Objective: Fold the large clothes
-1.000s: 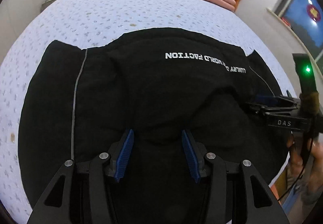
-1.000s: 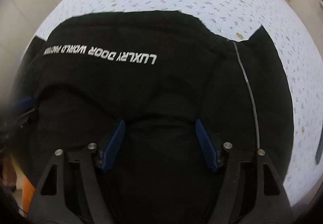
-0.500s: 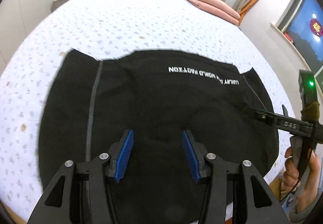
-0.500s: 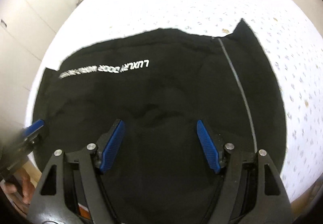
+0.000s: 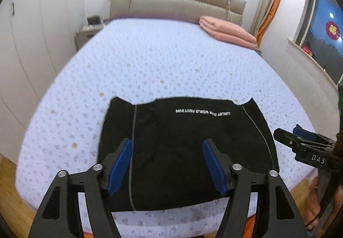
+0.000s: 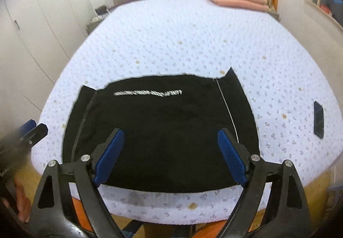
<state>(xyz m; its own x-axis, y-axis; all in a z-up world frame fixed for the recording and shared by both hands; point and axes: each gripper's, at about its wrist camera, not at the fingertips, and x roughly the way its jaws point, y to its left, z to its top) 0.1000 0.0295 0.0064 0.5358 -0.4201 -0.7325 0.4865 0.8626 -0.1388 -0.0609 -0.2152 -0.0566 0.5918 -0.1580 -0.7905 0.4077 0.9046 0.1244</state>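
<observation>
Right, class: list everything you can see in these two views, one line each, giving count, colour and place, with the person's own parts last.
Garment: one, black with white lettering, flat on the near end of the bed.
Bed: one, pale lilac dotted sheet, fills the middle.
Blanket: one, pink, folded, at the far right corner of the bed.
Headboard: one, beige, at the far wall.
Phone: one, dark, on the bed right of the garment.
Wardrobe: one, white, along the left wall.
Nightstand: one, grey, beside the headboard.
Left claw: one, black with blue pads, open above the garment.
Right claw: one, same colours, open above the garment.
</observation>
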